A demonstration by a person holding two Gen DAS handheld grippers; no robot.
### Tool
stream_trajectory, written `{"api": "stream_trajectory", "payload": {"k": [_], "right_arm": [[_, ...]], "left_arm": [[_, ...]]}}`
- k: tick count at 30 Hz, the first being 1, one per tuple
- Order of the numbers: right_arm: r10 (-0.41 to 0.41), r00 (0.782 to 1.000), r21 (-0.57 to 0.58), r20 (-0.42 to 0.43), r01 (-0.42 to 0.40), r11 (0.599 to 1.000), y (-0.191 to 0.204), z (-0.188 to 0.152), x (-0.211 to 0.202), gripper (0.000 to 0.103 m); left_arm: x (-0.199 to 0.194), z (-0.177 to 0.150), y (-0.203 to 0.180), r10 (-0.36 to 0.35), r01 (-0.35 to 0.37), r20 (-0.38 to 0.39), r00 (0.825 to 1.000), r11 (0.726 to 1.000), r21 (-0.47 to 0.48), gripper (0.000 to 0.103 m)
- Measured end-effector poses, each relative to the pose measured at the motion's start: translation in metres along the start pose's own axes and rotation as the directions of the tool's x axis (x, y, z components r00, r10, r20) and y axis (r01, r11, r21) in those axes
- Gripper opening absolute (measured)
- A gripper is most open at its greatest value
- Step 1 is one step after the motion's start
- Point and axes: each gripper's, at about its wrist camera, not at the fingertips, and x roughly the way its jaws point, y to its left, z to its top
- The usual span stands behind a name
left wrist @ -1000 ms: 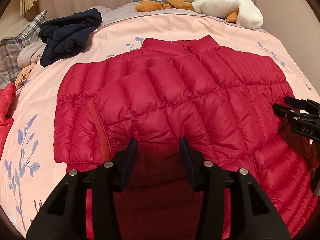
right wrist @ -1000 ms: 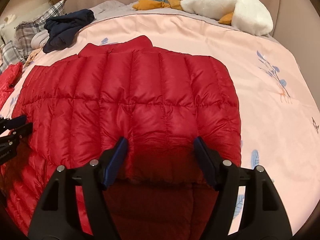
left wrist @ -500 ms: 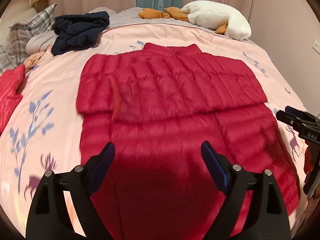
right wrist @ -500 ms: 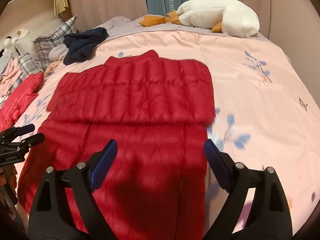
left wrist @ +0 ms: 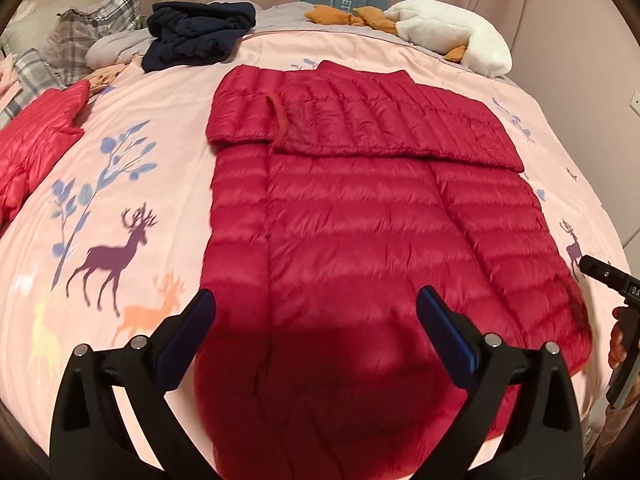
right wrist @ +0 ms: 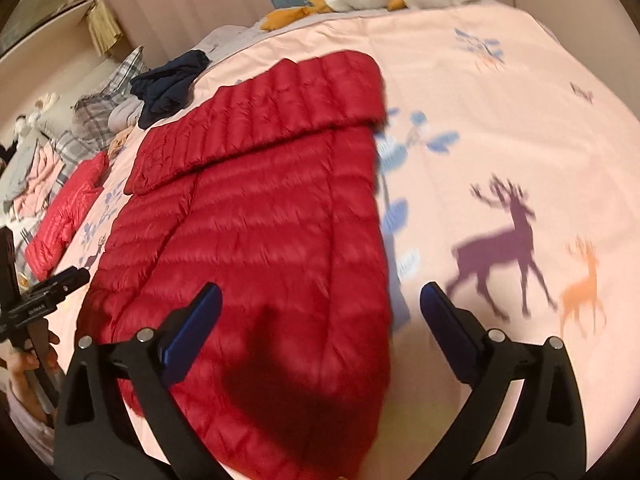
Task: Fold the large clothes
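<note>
Red down jacket: laid flat on the pink deer-print bed cover, sleeves folded across the chest. Left gripper and right gripper: held above the hem, fingers spread wide apart, nothing clamped. Navy garment: heaped near the pillows.

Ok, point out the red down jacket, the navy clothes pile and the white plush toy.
red down jacket [left wrist: 360, 232], left wrist view, quilted body.
navy clothes pile [left wrist: 196, 34], left wrist view, middle of heap.
white plush toy [left wrist: 452, 40], left wrist view, white body.
</note>
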Motion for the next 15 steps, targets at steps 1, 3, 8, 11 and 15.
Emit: {"api": "stream_trajectory", "payload": {"k": [1, 3, 8, 11, 15], "right_arm": [[0.004, 1.0, 0.014, -0.005, -0.004, 1.0, -0.003, -0.004, -0.002, 0.101], [0.013, 1.0, 0.029, -0.02, -0.013, 1.0, -0.007, -0.01, -0.002, 0.101], [0.046, 0.997, 0.061, -0.058, -0.042, 0.997, -0.013, -0.022, -0.001, 0.101], [0.071, 0.994, 0.066, -0.085, -0.065, 0.996, -0.013, -0.029, 0.002, 0.101], [0.083, 0.992, 0.056, -0.093, -0.078, 0.995, -0.01, -0.036, 0.004, 0.101]], "left_arm": [[-0.002, -0.004, 0.001, 0.01, -0.01, -0.002, 1.0, 1.0, 0.0, 0.1], [-0.004, -0.009, 0.002, 0.021, -0.021, -0.005, 1.0, 1.0, -0.002, 0.101], [-0.006, -0.026, 0.008, 0.009, -0.01, -0.025, 1.0, 0.999, -0.039, 0.101], [-0.003, -0.036, 0.012, -0.033, 0.029, -0.048, 0.998, 0.996, -0.08, 0.101], [-0.001, -0.047, 0.011, -0.032, 0.026, -0.055, 0.998, 0.996, -0.09, 0.101]]}}
